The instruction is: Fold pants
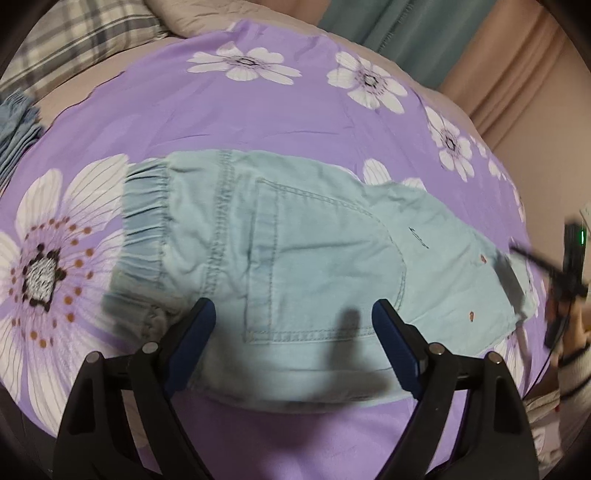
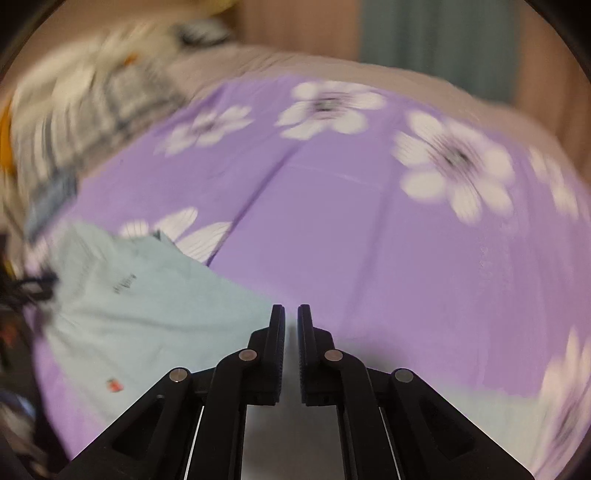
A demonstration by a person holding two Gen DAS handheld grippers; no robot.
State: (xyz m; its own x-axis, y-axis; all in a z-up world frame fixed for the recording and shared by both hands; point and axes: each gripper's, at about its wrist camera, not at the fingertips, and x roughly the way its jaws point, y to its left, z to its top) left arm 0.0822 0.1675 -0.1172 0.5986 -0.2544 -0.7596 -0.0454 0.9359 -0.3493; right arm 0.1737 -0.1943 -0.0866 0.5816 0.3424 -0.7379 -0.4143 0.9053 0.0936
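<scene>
Two grippers — left gripper [image 1: 293,314] spread wide above pants [image 1: 295,251], right gripper [image 2: 291,314] nearly closed, empty; print unreadable.

Purple bedsheet [image 1: 295,110] with white flower print covers bed. Plaid pillow [image 1: 85,40] at far left corner; beige pillow [image 1: 221,14] beside it. Teal curtain [image 1: 406,26] behind.
</scene>
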